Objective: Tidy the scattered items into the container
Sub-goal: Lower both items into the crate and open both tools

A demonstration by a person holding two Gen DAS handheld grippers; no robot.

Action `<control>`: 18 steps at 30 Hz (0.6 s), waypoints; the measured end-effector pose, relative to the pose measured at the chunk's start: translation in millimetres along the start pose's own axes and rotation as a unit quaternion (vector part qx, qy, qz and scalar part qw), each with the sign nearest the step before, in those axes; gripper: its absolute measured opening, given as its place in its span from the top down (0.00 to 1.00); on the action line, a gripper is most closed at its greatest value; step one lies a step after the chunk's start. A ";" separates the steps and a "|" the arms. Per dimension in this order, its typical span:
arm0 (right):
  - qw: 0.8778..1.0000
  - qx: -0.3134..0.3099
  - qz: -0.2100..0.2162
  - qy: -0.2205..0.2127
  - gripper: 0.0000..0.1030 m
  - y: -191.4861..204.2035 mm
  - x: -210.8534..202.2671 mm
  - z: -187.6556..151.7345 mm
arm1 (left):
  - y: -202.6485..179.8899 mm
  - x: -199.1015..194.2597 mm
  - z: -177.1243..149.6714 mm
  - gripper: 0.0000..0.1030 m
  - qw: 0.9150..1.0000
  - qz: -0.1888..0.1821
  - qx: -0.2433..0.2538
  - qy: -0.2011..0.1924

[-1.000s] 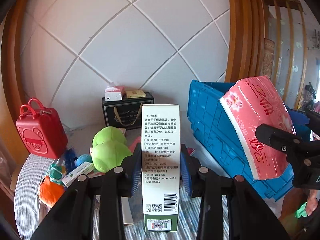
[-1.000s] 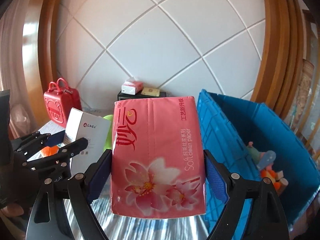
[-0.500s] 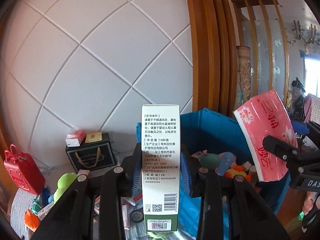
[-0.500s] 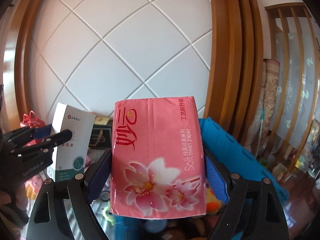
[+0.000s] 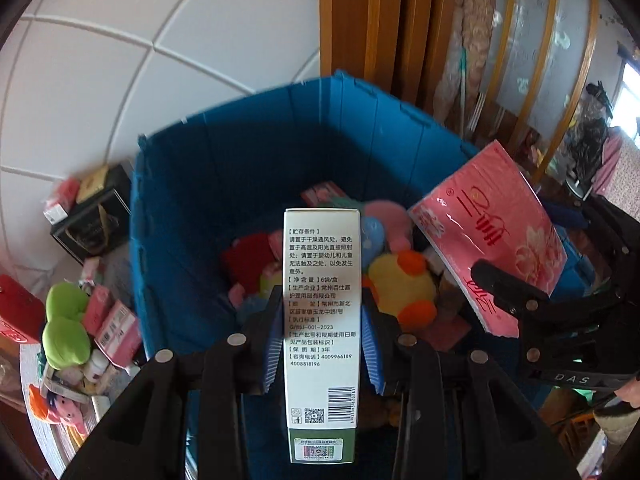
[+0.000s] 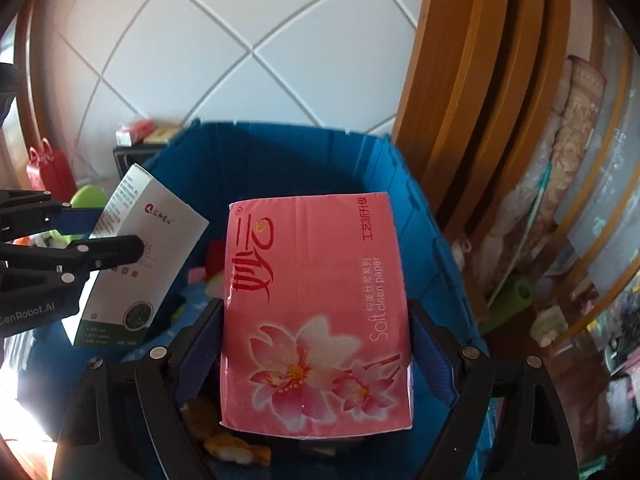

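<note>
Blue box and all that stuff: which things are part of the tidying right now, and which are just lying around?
Part of the job:
- blue crate
- white carton, clamped in the left gripper
- pink tissue pack, clamped in the right gripper

Just lying about:
- black gift box
- green plush
- red toy case

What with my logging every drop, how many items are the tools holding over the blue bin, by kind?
White carton, in left tool: 1
Pink tissue pack, in right tool: 1
Total: 2
</note>
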State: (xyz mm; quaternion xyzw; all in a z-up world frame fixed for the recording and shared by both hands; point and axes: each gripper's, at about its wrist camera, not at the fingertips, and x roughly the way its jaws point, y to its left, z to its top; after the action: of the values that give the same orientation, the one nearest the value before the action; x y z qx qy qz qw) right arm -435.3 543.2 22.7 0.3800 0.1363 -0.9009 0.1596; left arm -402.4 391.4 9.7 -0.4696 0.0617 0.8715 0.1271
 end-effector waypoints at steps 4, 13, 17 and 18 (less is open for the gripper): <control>0.998 -0.017 0.002 0.052 0.15 -10.0 28.7 -16.3 | -17.0 30.1 -11.6 0.67 0.998 0.001 0.014 0.061; 0.989 -0.042 0.036 0.139 0.15 -13.5 63.3 -32.5 | -26.9 68.1 -25.7 0.45 0.991 0.008 0.003 0.134; 0.982 -0.057 0.047 0.171 0.15 -12.3 73.9 -39.9 | -28.7 66.2 -29.2 0.40 0.991 0.009 0.004 0.135; 0.982 -0.059 0.049 0.174 0.15 -12.8 74.6 -40.1 | -27.1 64.4 -30.0 0.40 0.991 0.010 0.002 0.133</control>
State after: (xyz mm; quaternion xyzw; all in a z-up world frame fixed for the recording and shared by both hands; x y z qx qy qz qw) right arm -463.9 555.8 -57.1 0.5274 0.1965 -0.8021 0.1998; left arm -404.6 421.2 -60.3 -0.5801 0.0848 0.8025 0.1104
